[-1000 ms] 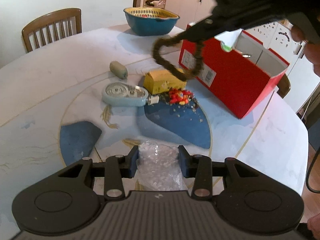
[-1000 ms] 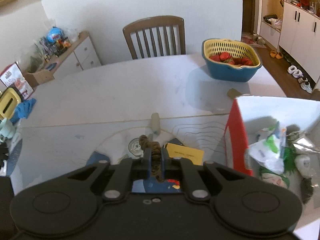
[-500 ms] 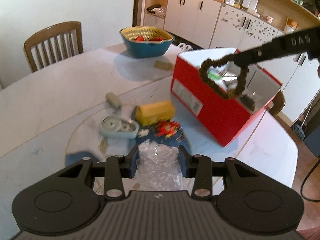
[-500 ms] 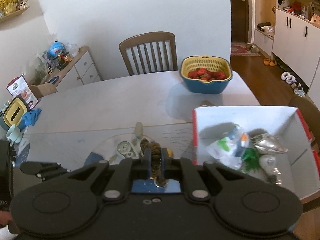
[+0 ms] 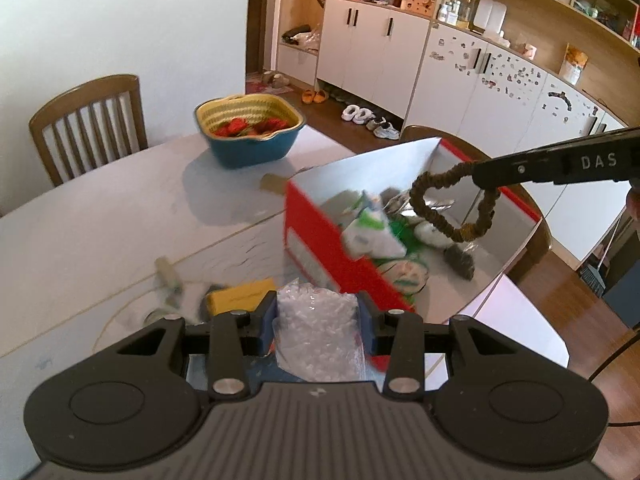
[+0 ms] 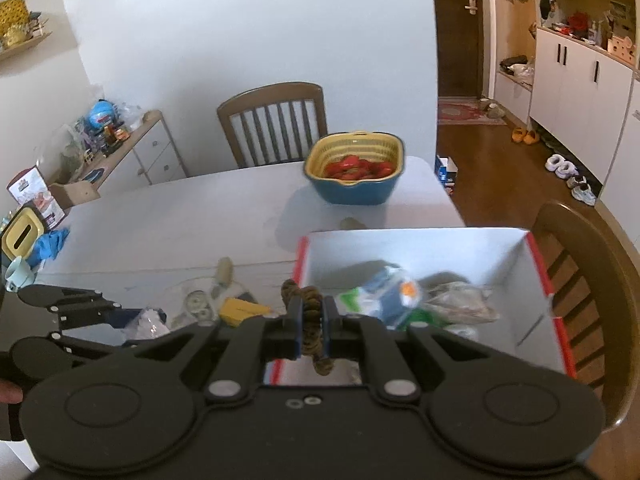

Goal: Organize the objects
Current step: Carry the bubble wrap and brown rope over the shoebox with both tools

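A brown braided loop (image 5: 454, 204) is clamped between the closed fingers of the right gripper (image 6: 311, 326) and is held in the air above the open red box (image 5: 320, 236), over the packets lying inside. A clear bag of white pellets (image 5: 318, 330) is gripped by the left gripper (image 5: 318, 320), held just short of the near red wall of the box. A yellow carton (image 5: 240, 298) is seen on the table (image 5: 120, 220) beside the box. Beyond the box, a blue basket of red fruit (image 6: 354, 174) is set near the table's far edge.
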{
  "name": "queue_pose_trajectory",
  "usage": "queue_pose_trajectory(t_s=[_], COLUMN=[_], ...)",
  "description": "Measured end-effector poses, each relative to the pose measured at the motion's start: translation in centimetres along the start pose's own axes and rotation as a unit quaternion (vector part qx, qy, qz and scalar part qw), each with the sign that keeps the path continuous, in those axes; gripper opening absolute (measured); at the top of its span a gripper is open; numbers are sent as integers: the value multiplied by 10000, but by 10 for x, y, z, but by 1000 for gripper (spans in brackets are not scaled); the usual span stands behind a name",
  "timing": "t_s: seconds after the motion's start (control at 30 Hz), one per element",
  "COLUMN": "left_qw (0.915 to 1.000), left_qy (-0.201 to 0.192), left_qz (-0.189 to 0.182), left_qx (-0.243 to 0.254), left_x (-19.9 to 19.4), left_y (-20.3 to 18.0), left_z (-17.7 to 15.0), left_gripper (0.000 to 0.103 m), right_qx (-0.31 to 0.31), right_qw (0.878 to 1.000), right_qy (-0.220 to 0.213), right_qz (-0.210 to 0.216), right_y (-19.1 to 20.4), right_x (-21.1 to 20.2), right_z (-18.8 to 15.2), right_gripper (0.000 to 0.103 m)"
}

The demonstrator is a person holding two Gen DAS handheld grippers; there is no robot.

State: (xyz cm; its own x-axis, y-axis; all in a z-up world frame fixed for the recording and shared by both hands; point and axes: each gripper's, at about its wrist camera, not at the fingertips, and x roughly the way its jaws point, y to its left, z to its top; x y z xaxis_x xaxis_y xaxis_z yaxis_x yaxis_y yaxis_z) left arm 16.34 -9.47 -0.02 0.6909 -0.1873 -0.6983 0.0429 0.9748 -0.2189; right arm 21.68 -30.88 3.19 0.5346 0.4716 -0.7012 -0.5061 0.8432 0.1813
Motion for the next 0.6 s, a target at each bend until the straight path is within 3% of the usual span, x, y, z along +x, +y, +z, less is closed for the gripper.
queue_pose_trajectory(t_s=[0.6], left_qw=[9986], left_qy=[430], left_qz=[-96], left_qx=[289], left_x=[88], left_y=[-98], left_z=[47], left_gripper=[40], right_qx=[241], right_qw=[9995], right_qy=[203], right_qz=[-59], right_y=[-113], right_x=[3], right_z=[-15], right_gripper=[8])
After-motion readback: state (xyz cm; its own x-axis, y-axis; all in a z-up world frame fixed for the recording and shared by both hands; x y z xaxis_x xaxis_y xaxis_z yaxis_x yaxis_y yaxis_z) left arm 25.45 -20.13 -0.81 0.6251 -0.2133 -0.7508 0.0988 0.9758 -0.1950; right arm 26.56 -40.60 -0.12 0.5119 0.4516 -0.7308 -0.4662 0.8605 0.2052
